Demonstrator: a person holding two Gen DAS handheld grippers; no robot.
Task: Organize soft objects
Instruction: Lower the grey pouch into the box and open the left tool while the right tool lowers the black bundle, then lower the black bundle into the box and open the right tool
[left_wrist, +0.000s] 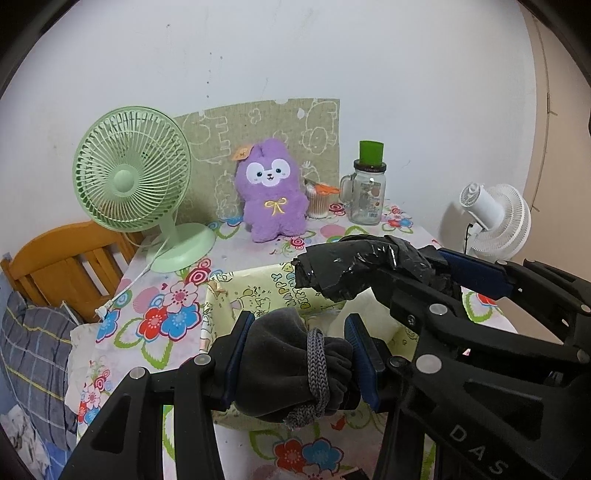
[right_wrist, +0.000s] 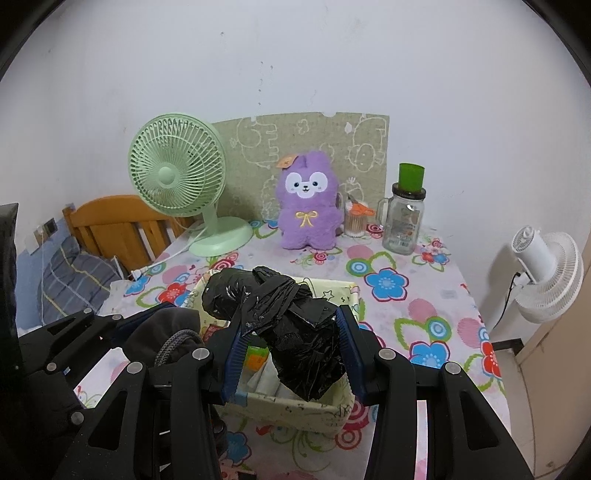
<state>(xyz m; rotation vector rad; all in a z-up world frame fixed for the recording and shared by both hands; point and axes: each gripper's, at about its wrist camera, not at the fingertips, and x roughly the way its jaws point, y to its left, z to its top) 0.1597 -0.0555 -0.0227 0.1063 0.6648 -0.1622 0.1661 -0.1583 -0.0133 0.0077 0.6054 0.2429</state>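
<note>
Tongs both grip: our left tongs (left_wrist: 295, 363) clench a grey drawstring pouch (left_wrist: 291, 365), right tongs (right_wrist: 291, 354) a black plastic bundle (right_wrist: 284, 325), above the yellow basket (right_wrist: 295, 410), lower centre.

On the flower-patterned tabletop (right_wrist: 406, 295), at the back against the wall: green desk fan (right_wrist: 177, 166) at left, purple plush animal (right_wrist: 308, 206) to its right, then a small clear holder of cotton swabs (right_wrist: 355, 221), then a glass handled jar with a green cap (right_wrist: 404, 218) at far right. Behind the plush, leaning on the wall, a beige printed board (right_wrist: 314, 140). Nearer the front, a pale yellow printed fabric box (left_wrist: 258, 291). Over the box, side by side: dark grey fleece pouch tied with cord (left_wrist: 291, 365) between the left gripper (left_wrist: 295, 365) fingers, crumpled black plastic bundle (right_wrist: 291, 321) between the right gripper (right_wrist: 291, 354) fingers. Left of the tabletop, a wooden bed headboard (right_wrist: 110, 221); right of it, a white fan (right_wrist: 546, 273).
</note>
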